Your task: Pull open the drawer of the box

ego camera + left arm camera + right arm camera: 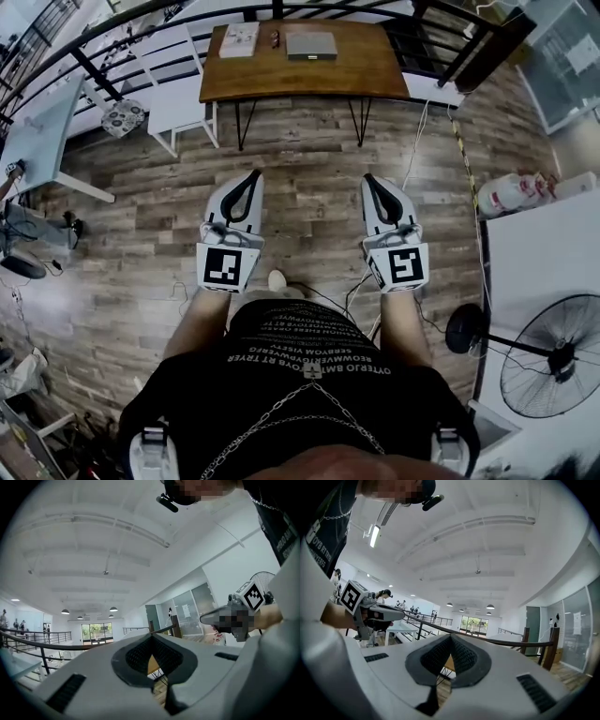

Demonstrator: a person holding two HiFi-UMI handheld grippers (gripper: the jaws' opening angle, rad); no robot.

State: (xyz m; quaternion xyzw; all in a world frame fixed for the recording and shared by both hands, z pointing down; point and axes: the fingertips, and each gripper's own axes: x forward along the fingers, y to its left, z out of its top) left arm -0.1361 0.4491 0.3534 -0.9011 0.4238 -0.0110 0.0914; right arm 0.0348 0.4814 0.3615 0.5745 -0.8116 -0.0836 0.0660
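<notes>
A flat grey box (pixel 311 45) lies on the brown wooden table (pixel 281 80) at the far side of the room; no drawer front can be made out from here. I stand well back from it on the plank floor. My left gripper (pixel 255 175) and right gripper (pixel 368 179) are held level side by side, pointing toward the table. Both have their tips together and nothing between them. In the left gripper view the jaws (pixel 151 637) meet in a point, and in the right gripper view the jaws (pixel 451 637) meet the same way.
Papers (pixel 239 39) lie on the table's left end. A white chair (pixel 178 89) stands left of the table, with a black railing (pixel 122 23) behind. To the right are a white table (pixel 544 253), a standing fan (pixel 553 356) and plastic jugs (pixel 511 192). Cables run across the floor.
</notes>
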